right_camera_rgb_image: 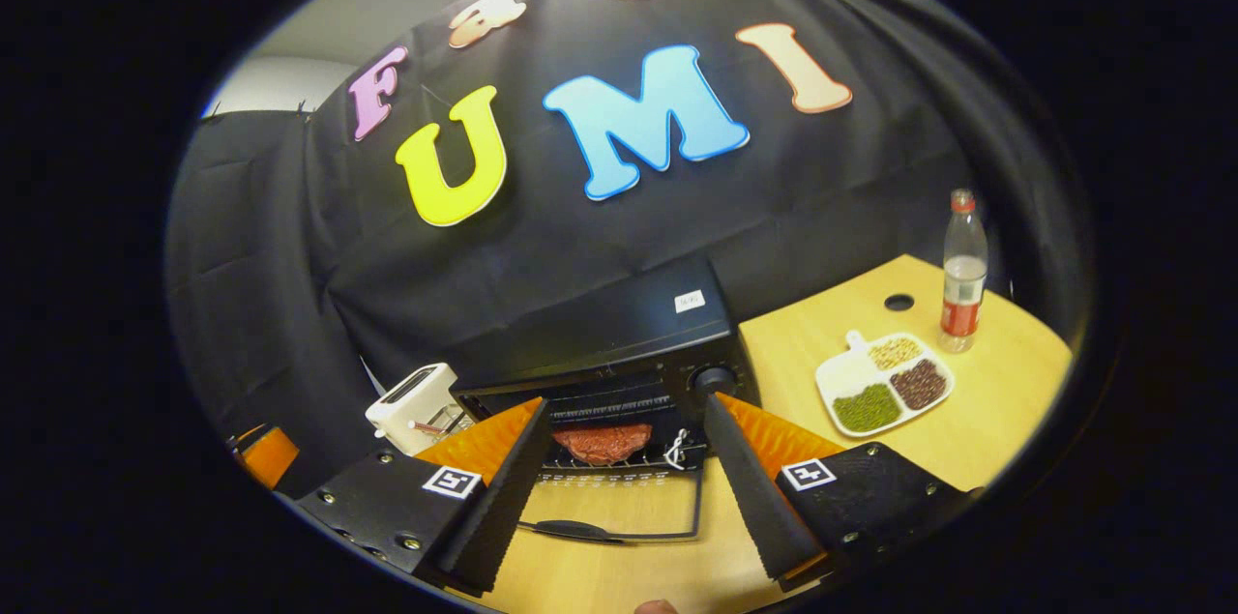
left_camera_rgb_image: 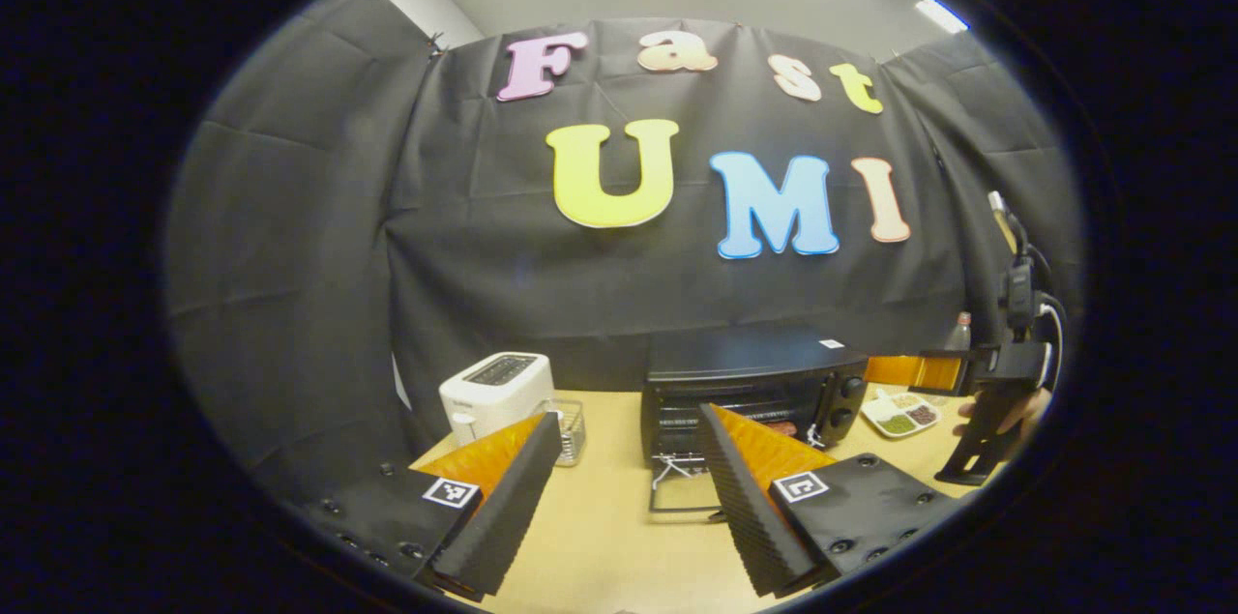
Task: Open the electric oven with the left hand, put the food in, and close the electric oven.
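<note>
The electric oven (right_camera_rgb_image: 619, 343) stands at the back of the wooden table (right_camera_rgb_image: 967, 440) against the cloth wall, its glass door (right_camera_rgb_image: 619, 508) dropped flat toward the camera. The food (right_camera_rgb_image: 604, 442) — a reddish slab, probably meat — lies on the wire rack inside. By my reading the loading is done and only the closing remains.

The right gripper (right_camera_rgb_image: 624, 488) is held level before the opening, fingers wide apart and empty, in line with the slab; that fits a release just made. The left gripper (left_camera_rgb_image: 629, 488) is set back from the oven's front, fingers likewise apart and holding nothing — placed, I judge, to take the door's edge.

The right gripper view gives the oven's interior, the door handle, a divided dish of beans (right_camera_rgb_image: 885, 382) and a bottle (right_camera_rgb_image: 963, 271) to the right. The left gripper view adds a white toaster (left_camera_rgb_image: 496, 392) left of the oven and the other gripper off at the right edge.
</note>
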{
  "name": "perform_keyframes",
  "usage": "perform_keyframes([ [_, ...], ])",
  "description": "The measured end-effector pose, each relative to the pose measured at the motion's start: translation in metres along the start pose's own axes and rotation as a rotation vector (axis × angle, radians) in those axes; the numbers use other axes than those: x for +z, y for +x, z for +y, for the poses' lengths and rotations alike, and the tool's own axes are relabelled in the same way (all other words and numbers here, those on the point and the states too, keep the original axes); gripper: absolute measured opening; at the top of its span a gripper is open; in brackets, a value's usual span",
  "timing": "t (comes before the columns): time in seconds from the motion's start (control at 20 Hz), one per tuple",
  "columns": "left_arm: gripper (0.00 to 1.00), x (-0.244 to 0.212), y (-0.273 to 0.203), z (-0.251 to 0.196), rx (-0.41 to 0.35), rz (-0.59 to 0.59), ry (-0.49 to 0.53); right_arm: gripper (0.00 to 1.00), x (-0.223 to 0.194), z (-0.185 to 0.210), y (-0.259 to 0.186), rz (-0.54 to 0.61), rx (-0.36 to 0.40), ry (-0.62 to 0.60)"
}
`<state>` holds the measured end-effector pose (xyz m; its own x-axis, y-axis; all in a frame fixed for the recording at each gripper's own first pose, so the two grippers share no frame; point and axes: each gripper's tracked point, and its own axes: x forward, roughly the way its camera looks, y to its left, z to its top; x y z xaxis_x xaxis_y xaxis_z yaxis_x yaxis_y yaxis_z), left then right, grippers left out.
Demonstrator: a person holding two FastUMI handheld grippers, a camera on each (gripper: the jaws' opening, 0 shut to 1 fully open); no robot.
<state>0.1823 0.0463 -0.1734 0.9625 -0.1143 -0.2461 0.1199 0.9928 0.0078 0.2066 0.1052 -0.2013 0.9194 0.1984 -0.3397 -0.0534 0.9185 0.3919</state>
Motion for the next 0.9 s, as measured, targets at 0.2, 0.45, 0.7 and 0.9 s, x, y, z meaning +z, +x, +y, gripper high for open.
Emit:
perform_keyframes([
  [0.2,0.90,-0.025,0.003,-0.037,-0.062,0.066,-0.014,0.97,0.041,-0.026,-0.044,-0.090,-0.055,-0.104],
  [0.45,0.99,-0.065,0.015,-0.071,-0.114,0.186,-0.048,0.98,0.079,-0.056,-0.095,-0.169,-0.149,-0.248],
  [0.7,1.00,-0.118,0.032,-0.104,-0.199,0.363,-0.065,0.98,0.092,-0.074,-0.128,-0.188,-0.215,-0.263],
  [0.9,0.96,-0.165,0.049,-0.126,-0.246,0.525,-0.095,0.98,0.092,-0.093,-0.147,-0.187,-0.286,-0.298],
])
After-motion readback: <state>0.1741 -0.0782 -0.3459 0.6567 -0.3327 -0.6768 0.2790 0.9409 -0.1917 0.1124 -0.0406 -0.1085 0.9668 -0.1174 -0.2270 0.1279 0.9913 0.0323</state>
